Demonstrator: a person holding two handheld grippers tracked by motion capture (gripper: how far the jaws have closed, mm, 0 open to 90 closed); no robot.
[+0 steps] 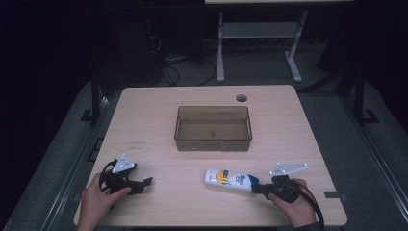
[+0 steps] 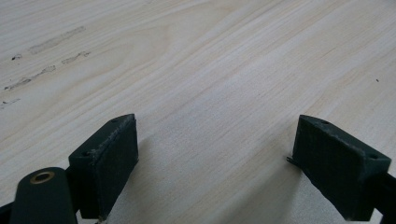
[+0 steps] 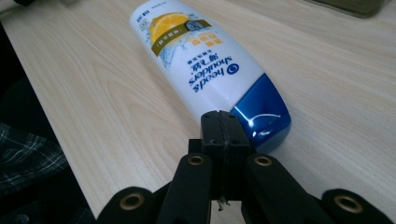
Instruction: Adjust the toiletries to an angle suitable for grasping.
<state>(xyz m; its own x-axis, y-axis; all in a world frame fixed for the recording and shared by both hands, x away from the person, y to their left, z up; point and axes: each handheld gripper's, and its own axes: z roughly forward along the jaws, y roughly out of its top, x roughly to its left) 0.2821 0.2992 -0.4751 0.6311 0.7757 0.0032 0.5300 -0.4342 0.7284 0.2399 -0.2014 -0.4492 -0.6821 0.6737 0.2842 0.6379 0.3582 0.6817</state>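
One table [image 1: 144,120], pale wood, under everything. One translucent brown bin [image 1: 213,128], empty by the look of it, well ahead of both tongs and between their lines of reach. One shampoo bottle [image 1: 230,178], white with a blue cap and an orange label, lying flat on its side, cap end towards the right gripper [image 1: 262,188]; in the right gripper view [image 3: 205,65] just beyond the jaw tips, beside them, contact impossible to confirm.

Probably smooth, stiff plastic, rounded and glossy, so likely slippery and inclined to roll; weight unknown, fill level not visible. Best taken across the flatter middle of the body rather than the tapered cap.

Two tongs. Right gripper [image 3: 224,128]: jaws pressed fully together, nothing between them. Left gripper [image 2: 215,154]: jaws spread wide over bare tabletop, holding nothing, well apart from the bottle; seen at the near left edge in the high view [image 1: 142,184].
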